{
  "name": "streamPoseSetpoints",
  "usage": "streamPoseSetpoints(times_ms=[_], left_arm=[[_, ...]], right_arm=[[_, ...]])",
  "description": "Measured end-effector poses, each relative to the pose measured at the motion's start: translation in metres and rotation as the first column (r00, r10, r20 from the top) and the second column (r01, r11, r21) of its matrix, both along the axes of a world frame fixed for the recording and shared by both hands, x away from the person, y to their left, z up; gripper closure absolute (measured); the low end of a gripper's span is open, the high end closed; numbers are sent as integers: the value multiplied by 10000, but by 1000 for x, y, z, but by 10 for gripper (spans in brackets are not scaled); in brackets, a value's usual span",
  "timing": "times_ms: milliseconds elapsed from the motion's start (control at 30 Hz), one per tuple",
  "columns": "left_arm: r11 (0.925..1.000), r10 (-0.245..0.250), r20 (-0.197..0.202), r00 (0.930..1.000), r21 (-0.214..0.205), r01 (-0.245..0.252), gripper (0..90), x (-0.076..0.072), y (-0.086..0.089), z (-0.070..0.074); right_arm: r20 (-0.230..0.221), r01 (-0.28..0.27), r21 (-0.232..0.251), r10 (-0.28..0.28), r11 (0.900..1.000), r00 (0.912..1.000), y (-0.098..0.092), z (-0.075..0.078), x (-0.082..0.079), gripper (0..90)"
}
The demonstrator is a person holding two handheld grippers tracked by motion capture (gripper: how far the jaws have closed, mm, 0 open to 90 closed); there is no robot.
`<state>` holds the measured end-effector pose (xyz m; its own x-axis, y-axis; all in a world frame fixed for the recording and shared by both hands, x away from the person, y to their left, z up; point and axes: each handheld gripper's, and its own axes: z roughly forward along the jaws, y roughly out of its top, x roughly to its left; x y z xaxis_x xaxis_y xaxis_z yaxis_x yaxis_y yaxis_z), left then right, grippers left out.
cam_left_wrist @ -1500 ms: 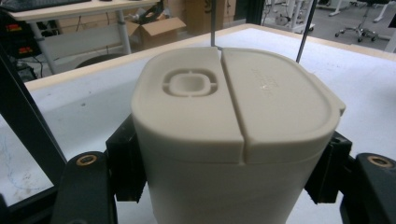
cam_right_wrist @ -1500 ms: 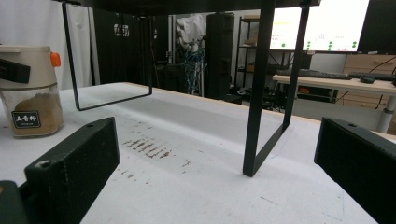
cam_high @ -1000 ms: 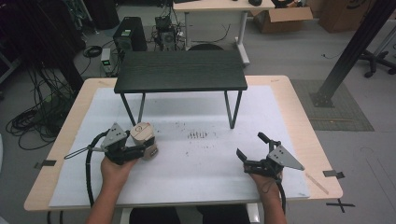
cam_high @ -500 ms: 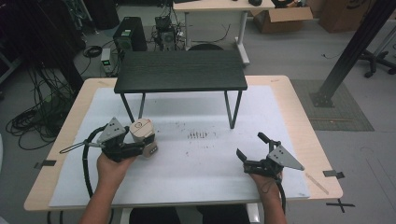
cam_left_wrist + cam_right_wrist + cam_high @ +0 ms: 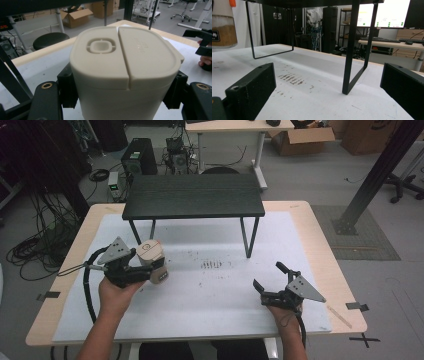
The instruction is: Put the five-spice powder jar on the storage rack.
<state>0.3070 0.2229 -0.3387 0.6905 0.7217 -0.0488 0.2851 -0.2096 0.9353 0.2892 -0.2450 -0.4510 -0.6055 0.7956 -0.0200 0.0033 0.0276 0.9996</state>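
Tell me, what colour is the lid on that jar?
The lid is cream, a pale beige. The left gripper view shows it best.
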Motion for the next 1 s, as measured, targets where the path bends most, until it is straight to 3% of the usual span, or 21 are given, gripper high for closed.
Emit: streamPoseSetpoints(times_ms=[400,1000], left_arm=[[10000,-75,176,9998,-28,76,318,10,-3,36],[9992,-312,140,9994,-236,315,319,18,-1,74]], right_arm=[[-53,1,-10,-1,10000,10000,0,0,1,0],[-61,-2,0,2,10000,10000,0,0,1,0]])
